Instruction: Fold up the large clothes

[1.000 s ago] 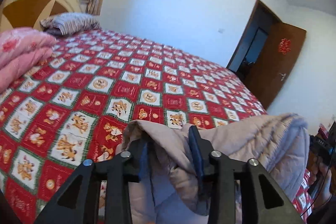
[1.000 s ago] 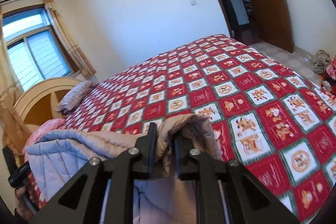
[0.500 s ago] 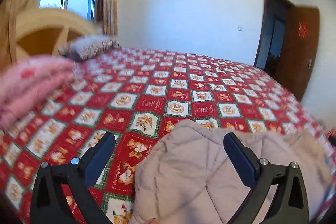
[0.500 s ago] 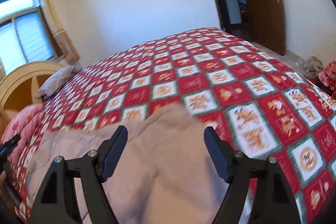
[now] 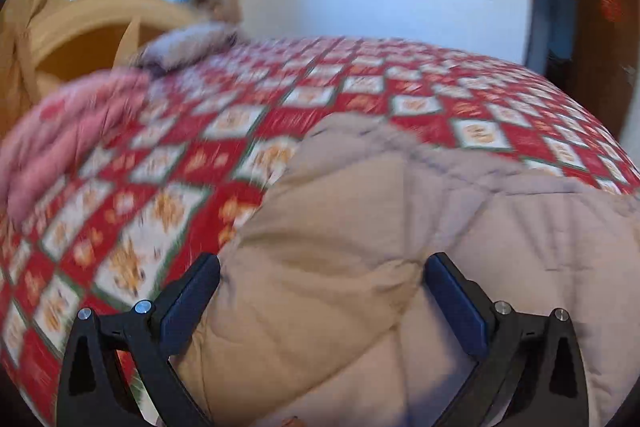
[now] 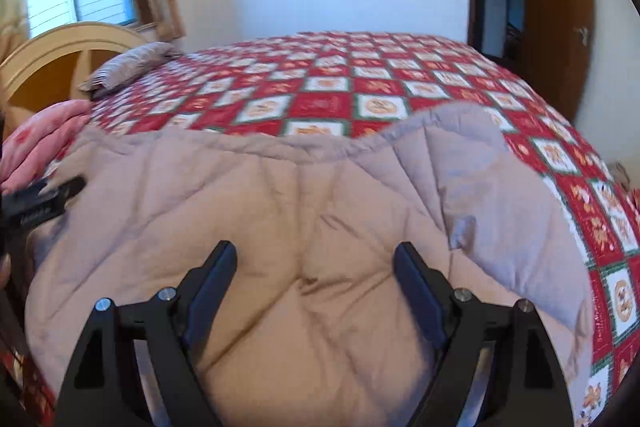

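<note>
A large beige quilted garment (image 5: 392,235) lies spread on the near side of the bed; it also fills the lower half of the right wrist view (image 6: 280,219). Its far edge is folded over, showing greyer fabric at the right (image 6: 480,163). My left gripper (image 5: 322,275) is open and empty, hovering just above the garment's left part. My right gripper (image 6: 316,263) is open and empty above the garment's middle. The left gripper's black body (image 6: 36,199) shows at the left edge of the right wrist view. The left wrist view is blurred.
The bed (image 6: 360,75) has a red and white checked cover. A folded pink quilt (image 5: 60,131) lies at the left, a striped pillow (image 6: 128,67) by the wooden headboard (image 6: 60,59). A brown door (image 6: 560,27) stands at the right.
Both grippers were shut on the garment's edge a second ago. They have let it go, opened wide and drawn back, and the garment now lies flat on the bed.
</note>
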Motion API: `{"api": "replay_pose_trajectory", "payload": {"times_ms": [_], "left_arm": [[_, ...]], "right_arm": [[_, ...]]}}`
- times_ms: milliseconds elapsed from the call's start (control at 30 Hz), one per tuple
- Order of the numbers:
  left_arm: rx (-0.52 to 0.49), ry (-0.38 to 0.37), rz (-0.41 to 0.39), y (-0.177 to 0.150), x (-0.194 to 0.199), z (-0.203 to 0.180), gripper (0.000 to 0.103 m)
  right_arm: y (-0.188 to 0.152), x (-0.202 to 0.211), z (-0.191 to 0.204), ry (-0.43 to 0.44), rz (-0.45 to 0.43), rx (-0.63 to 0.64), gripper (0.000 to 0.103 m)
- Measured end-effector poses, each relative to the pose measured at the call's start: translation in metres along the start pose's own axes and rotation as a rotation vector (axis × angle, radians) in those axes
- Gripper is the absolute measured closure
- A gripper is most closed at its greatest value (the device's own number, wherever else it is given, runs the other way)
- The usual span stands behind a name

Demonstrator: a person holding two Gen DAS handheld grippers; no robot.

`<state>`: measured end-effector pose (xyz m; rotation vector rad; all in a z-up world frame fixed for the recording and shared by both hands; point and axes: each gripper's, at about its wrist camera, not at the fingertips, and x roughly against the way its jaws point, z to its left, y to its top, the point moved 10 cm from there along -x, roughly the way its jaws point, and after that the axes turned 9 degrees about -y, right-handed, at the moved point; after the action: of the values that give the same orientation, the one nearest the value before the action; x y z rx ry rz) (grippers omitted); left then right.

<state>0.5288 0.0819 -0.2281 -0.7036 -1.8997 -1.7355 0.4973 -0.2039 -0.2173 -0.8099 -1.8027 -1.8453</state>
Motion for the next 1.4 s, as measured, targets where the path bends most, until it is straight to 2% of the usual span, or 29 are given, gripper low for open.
{"api": "replay_pose_trajectory", "payload": {"times_ms": [67, 167, 400, 633, 767, 833, 900, 967, 1033, 1167, 1300, 1400], "left_arm": [[0.041, -0.017, -0.001, -0.004, -0.008, 0.004, 0.001], [0.042, -0.008, 0.001, -0.007, -0.015, 0.003, 0.001], [0.094, -0.051, 0.039, -0.014, -0.027, 0.007, 0.001], [0.086, -0.038, 0.054, -0.015, -0.030, 0.005, 0.001], [0.096, -0.014, 0.106, -0.013, -0.021, 0.008, 0.001], [0.120, 0.007, 0.091, -0.008, -0.004, 0.014, 0.001], [0.124, 0.000, 0.023, 0.006, 0.021, 0.016, 0.001], [0.101, 0.041, -0.028, 0.015, 0.032, 0.017, 0.001], [0.075, 0.044, -0.014, 0.015, 0.023, 0.014, 0.001], [0.075, 0.033, 0.109, -0.011, -0.016, 0.013, 0.001], [0.121, 0.004, 0.070, -0.018, -0.019, 0.018, 0.001], [0.148, -0.022, 0.064, -0.022, -0.022, 0.019, 0.001]], "right_arm": [[-0.001, -0.010, -0.003, 0.000, 0.006, -0.006, 0.019], [-0.001, -0.022, -0.003, -0.007, 0.017, -0.008, 0.015], [-0.005, -0.039, 0.000, -0.027, 0.034, 0.010, 0.010], [-0.009, -0.046, 0.002, -0.044, 0.059, 0.031, 0.009], [-0.010, -0.050, 0.004, -0.054, 0.077, 0.043, 0.008], [-0.009, -0.049, 0.004, -0.061, 0.103, 0.059, 0.008], [-0.002, -0.039, 0.000, -0.079, 0.125, 0.052, 0.011], [0.016, -0.020, -0.002, -0.082, 0.075, -0.019, 0.012], [0.036, -0.007, 0.009, -0.083, 0.024, -0.049, 0.010], [0.051, -0.018, 0.049, -0.079, 0.020, 0.029, 0.009], [0.034, -0.056, 0.063, -0.108, 0.093, 0.074, 0.009], [0.024, -0.068, 0.065, -0.114, 0.090, 0.087, 0.007]]}}
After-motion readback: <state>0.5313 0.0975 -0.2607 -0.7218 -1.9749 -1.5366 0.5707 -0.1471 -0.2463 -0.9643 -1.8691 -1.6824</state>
